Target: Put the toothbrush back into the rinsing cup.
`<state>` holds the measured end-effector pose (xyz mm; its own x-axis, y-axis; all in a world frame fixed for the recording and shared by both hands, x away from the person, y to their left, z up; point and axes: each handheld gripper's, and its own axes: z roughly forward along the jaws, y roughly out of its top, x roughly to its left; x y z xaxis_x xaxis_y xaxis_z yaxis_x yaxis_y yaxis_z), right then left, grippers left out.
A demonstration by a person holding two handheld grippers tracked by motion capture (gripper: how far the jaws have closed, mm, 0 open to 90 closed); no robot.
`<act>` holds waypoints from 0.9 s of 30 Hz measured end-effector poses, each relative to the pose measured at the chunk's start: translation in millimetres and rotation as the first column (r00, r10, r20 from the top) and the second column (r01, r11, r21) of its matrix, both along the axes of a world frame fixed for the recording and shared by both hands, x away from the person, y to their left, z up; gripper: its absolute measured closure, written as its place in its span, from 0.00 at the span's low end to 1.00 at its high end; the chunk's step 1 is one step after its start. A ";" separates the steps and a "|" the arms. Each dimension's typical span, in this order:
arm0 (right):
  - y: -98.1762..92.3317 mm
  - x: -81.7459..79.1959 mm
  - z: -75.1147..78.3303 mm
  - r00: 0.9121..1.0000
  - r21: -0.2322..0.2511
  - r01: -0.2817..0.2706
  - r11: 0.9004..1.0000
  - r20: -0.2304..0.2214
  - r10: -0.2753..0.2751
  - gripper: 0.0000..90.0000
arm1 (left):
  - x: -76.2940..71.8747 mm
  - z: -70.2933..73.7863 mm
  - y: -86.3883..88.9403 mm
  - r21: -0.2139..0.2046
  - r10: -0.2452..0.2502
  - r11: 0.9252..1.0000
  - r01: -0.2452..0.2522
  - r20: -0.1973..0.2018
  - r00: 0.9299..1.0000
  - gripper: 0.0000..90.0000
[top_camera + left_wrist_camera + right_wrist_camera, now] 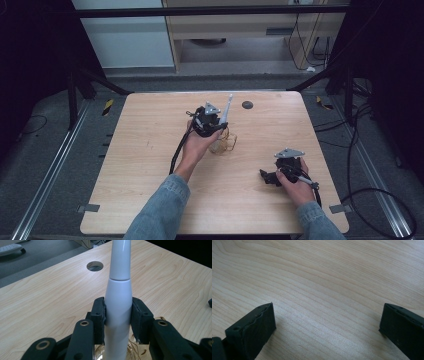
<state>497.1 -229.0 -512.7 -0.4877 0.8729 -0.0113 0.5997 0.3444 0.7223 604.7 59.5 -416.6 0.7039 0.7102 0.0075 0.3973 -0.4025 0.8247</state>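
- Left gripper (pixel 118 322) clenched on a white electric toothbrush handle (pixel 118 302); jaws pinch it from both sides, about mid-body, the slimmer end running on past the jaws.
- High view: toothbrush handle (pixel 226 111) sticks up tilted above a clear glass mug (pixel 223 142) near desk centre; the left gripper (pixel 212 121) sits just over the mug rim.
- Lower end of the handle looks to be inside the mug; glass edge with thin gold lines shows under the jaws. Can't tell if it touches the bottom.
- Step, as I judge it: standing the toothbrush in the mug, or lifting it out; can't tell which from this.
- Next move calls for keeping the handle clear of the rim, moving straight along the mug's axis; a sideways pull could tip the mug.
- Right gripper (pixel 276 176) resting on the desk (pixel 150 125) at front right, well apart from the mug; jaws released, wide apart, bare wood between them.
- Around: round cable hole (pixel 247 105) in the desk behind the mug, near but not in the way. Nothing else blocks.
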 end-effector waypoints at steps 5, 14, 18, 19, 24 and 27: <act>0.0 0.0 0.0 1.000 -0.001 0.000 1.000 0.000 0.000 0.00 | 2.2 0.3 0.0 -0.003 0.007 1.000 -0.007 -0.010 1.000 0.74; 0.0 0.0 0.0 1.000 0.000 0.000 1.000 0.000 0.000 0.00 | 4.2 1.3 -1.8 0.008 0.010 1.000 -0.010 -0.021 1.000 0.73; 0.0 0.0 0.0 1.000 -0.001 -0.001 1.000 0.000 0.001 0.00 | 5.5 1.0 -0.3 -0.006 0.011 1.000 -0.012 -0.031 0.999 0.73; 0.0 0.0 0.0 1.000 -0.001 0.000 1.000 0.000 0.000 0.00 | 5.4 1.1 -0.5 -0.005 0.011 1.000 -0.011 -0.030 0.999 0.73; 0.0 0.0 0.0 1.000 -0.001 -0.001 1.000 0.000 0.001 0.00 | 5.3 1.4 -1.9 -0.001 0.007 1.000 -0.007 -0.031 1.000 0.73; -0.1 0.1 0.0 1.000 -0.001 -0.001 1.000 0.000 0.001 0.00 | 6.2 1.2 -1.8 -0.002 0.006 1.000 -0.006 -0.030 1.000 0.73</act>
<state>497.2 -229.0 -512.7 -0.4884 0.8726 -0.0123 0.5992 0.3455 0.7222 611.0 57.7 -415.4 0.6993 0.7146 -0.0149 0.4240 -0.3980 0.8135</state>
